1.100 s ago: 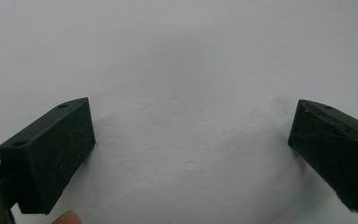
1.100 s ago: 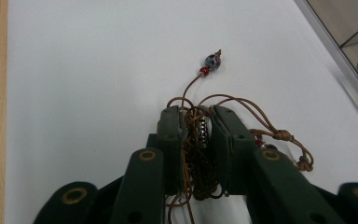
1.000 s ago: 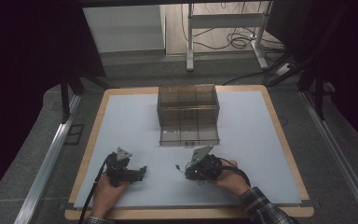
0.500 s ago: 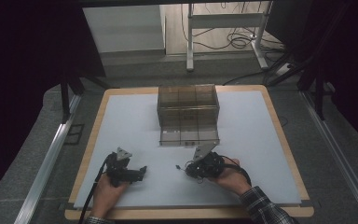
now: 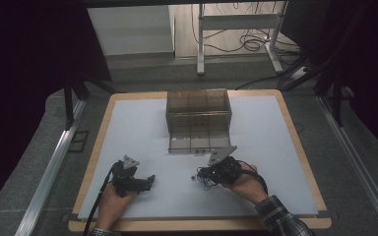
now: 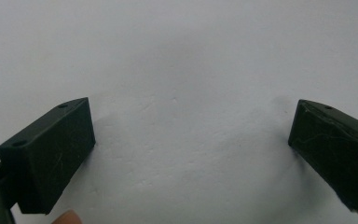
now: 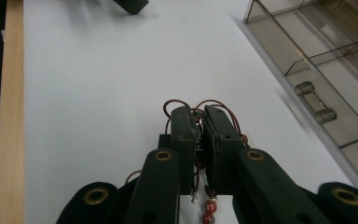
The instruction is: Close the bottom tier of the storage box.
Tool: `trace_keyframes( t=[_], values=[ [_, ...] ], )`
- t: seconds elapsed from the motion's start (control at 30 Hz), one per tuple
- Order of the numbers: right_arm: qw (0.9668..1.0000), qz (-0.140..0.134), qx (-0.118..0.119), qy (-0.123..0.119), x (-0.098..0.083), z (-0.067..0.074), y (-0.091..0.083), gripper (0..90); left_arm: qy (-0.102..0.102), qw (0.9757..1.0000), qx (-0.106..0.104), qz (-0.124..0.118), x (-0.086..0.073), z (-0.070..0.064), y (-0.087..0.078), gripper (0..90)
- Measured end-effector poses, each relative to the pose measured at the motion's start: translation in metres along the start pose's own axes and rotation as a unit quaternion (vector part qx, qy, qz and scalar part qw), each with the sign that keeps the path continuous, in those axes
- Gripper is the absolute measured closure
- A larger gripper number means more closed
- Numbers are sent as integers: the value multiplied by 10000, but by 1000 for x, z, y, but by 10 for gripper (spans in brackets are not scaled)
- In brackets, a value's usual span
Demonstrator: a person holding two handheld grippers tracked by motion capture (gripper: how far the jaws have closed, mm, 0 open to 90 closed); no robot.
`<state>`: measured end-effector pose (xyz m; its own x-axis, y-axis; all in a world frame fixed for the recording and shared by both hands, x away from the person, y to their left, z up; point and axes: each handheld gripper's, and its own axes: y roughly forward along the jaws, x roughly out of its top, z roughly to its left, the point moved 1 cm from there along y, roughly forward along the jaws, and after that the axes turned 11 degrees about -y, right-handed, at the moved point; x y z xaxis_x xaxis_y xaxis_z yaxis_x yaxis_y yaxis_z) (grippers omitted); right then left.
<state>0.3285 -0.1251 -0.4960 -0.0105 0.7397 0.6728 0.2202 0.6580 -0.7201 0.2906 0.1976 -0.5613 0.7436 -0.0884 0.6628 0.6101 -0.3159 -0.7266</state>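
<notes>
While the right gripper (image 7: 199,122) rises from the bottom centre of its own view, its jaws stand pressed nearly together on a cord (image 7: 177,103) of thin brown loops, which curl out above and beside the tips. Red beads (image 7: 208,211) hang from the same cord at the bottom edge of that frame, between the jaw arms. Beyond the tips lies the white mat (image 7: 98,84), with the wooden table edge (image 7: 8,116) down the left side. At the upper right of that view stands the clear box (image 7: 317,56), divided into compartments, with a small handle (image 7: 314,101) on its near wall.

In the high view the right gripper (image 5: 202,175) sits low and right of centre, held in the right hand (image 5: 243,182), with the dark tangle of cord (image 5: 204,181) at its tip, just off the mat or on it; which one cannot be told. The box (image 5: 198,120) stands in the middle of the mat, just above that gripper and apart from it.

At the lower left of the high view the left gripper (image 5: 147,182) rests in the left hand (image 5: 112,200), well apart from the right one. In the left gripper view its jaws are spread wide, one at each lower corner, with bare mat (image 6: 186,116) between them. A fingertip (image 6: 66,218) shows at the bottom edge, left of centre.
</notes>
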Motion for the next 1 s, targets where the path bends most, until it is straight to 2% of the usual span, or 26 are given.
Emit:
trace_keyframes(
  t=[0.53, 1.0],
  values=[
    [9993, -290, -162, 146, 3, -9, -13, 824, -14, 10000, -4, -10, 0, 0, 0, 5],
    [9985, -403, -309, 216, 8, -14, -21, 827, -5, 10000, -5, -8, 0, 0, 0, 5]
  ],
)
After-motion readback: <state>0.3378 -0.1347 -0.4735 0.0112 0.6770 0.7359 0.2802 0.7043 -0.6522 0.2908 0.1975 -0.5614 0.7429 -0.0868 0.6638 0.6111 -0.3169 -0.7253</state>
